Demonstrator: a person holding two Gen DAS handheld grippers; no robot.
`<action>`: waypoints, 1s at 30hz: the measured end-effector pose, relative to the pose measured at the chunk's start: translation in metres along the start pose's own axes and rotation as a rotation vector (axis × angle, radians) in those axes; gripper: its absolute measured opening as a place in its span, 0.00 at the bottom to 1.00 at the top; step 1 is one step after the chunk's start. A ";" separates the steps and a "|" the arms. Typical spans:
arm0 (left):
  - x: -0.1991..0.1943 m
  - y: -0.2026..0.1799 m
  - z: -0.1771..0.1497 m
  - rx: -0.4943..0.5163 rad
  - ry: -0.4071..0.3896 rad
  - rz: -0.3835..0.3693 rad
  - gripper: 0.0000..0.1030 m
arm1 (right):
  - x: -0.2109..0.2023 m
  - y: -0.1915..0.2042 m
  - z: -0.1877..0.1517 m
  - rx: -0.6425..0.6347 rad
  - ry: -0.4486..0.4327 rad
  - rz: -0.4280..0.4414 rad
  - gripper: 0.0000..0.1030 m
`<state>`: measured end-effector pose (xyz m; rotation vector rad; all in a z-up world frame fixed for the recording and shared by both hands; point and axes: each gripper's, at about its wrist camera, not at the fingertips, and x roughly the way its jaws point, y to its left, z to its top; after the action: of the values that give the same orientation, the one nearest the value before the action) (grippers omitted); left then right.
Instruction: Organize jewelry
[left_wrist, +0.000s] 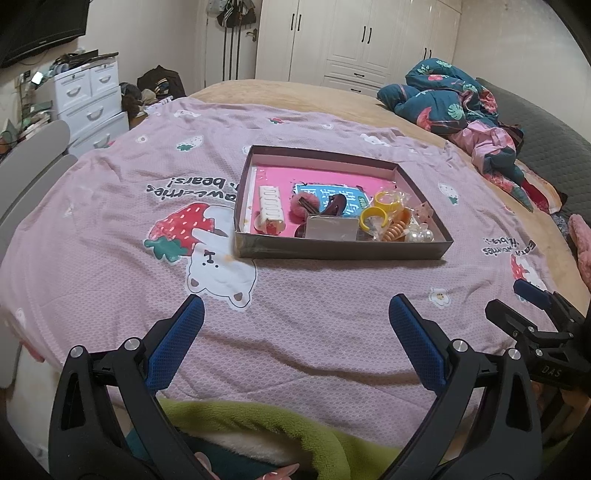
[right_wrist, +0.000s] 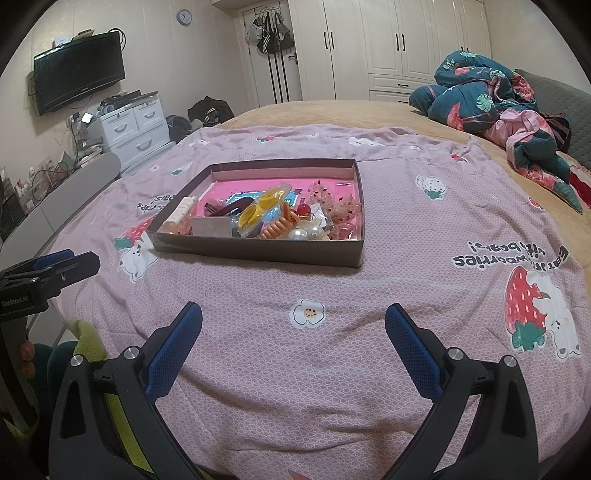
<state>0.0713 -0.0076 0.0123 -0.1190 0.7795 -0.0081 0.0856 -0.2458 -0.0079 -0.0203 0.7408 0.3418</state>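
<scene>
Every hair accessory I see lies heaped inside the shallow box (left_wrist: 343, 254); none on the bedspread (right_wrist: 332, 350) around it. Left gripper (left_wrist: 295, 317) and right gripper (right_wrist: 293, 321) gape wide, empty: finished or awaiting sorting.

The bedspread (left_wrist: 314, 325) is soft matt cloth with a fine woven pattern. The box (left_wrist: 343, 249) looks like dull cardboard (its pink floor glossier). Inside, the pearls (right_wrist: 306, 233) shine; the yellow rings (left_wrist: 384, 205) are probably smooth plastic. Gripper pads (right_wrist: 177, 347) show rough blue texture.
</scene>
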 end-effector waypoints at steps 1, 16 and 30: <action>0.001 -0.001 0.000 -0.001 0.000 -0.001 0.91 | 0.000 0.000 0.000 0.000 0.000 -0.001 0.96; 0.000 -0.001 0.000 0.000 -0.001 -0.002 0.91 | -0.001 -0.001 -0.001 0.000 0.000 0.000 0.96; -0.001 0.002 0.000 0.005 0.002 -0.001 0.91 | -0.002 -0.003 0.000 0.002 0.001 -0.005 0.96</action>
<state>0.0707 -0.0058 0.0126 -0.1151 0.7819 -0.0110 0.0851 -0.2493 -0.0072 -0.0198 0.7416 0.3364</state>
